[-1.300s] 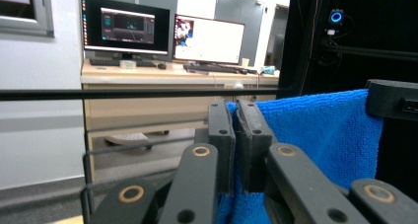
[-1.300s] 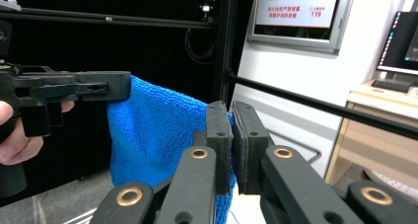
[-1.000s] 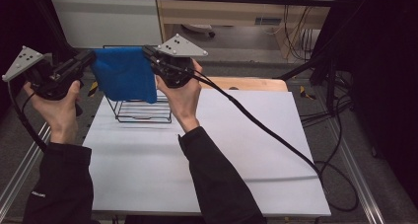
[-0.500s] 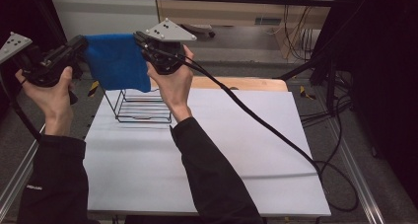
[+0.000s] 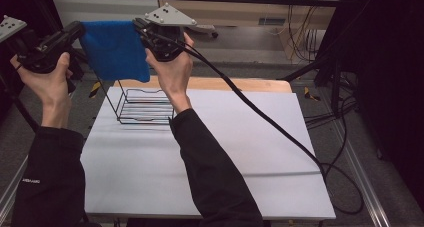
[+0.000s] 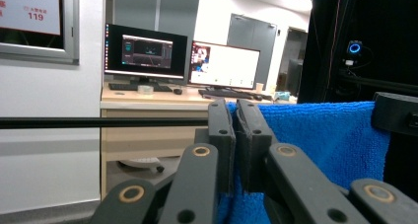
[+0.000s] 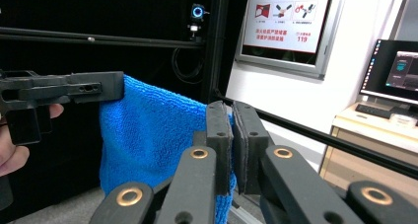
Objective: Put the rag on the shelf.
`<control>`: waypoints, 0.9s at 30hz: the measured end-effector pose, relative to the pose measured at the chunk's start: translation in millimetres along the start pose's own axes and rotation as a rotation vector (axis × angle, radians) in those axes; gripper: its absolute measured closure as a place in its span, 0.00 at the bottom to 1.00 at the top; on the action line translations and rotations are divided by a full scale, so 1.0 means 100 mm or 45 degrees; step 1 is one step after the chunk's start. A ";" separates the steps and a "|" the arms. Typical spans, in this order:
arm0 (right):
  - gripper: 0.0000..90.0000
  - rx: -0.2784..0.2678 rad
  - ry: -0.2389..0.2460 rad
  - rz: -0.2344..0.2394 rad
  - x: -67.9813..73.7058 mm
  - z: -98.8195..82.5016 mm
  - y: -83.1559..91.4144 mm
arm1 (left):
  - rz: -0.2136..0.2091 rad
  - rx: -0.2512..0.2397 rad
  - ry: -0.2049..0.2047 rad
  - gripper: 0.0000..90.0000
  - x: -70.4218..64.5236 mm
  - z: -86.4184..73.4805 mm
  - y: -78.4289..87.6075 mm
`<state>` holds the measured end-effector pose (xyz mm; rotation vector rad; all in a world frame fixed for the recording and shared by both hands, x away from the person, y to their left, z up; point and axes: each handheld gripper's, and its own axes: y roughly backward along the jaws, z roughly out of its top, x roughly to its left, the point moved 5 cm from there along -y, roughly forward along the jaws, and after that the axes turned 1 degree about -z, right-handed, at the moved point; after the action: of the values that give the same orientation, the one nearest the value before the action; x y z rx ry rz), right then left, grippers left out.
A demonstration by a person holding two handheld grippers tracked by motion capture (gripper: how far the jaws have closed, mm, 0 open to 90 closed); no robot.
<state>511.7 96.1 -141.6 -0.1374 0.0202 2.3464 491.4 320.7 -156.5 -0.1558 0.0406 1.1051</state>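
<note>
Cloth [image 5: 116, 49] hangs between my two grippers, high above the wire rack [image 5: 145, 106] on the table [image 5: 240, 152]. Left gripper [image 5: 77, 31] pinches one top corner, jaws shut tight on the edge; in the left gripper view the blue pile [image 6: 320, 145] bunches right at the pads. Right gripper [image 5: 141, 28] does the same at the other top corner, clamped on a thin fold. It looks light and floppy to me — terry, grippy, nothing to break. Held by the corners it drapes flat; a grip lower down would likely let it sag — so I'd keep to the top edge.
</note>
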 end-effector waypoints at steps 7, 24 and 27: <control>0.97 -0.010 0.010 -0.010 -0.08 0.08 -0.07 | -0.004 -0.013 0.001 0.96 0.03 0.10 -0.09; 0.97 0.018 0.003 -0.048 -0.30 0.11 -0.27 | 0.019 0.004 -0.009 0.96 0.14 0.14 -0.43; 0.97 0.030 0.017 -0.049 -0.33 0.08 -0.31 | 0.016 0.003 0.012 0.96 0.17 0.10 -0.49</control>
<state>556.0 94.4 -129.1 -0.1405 0.0513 2.3061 542.3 315.8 -142.9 -0.1585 0.0514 1.1165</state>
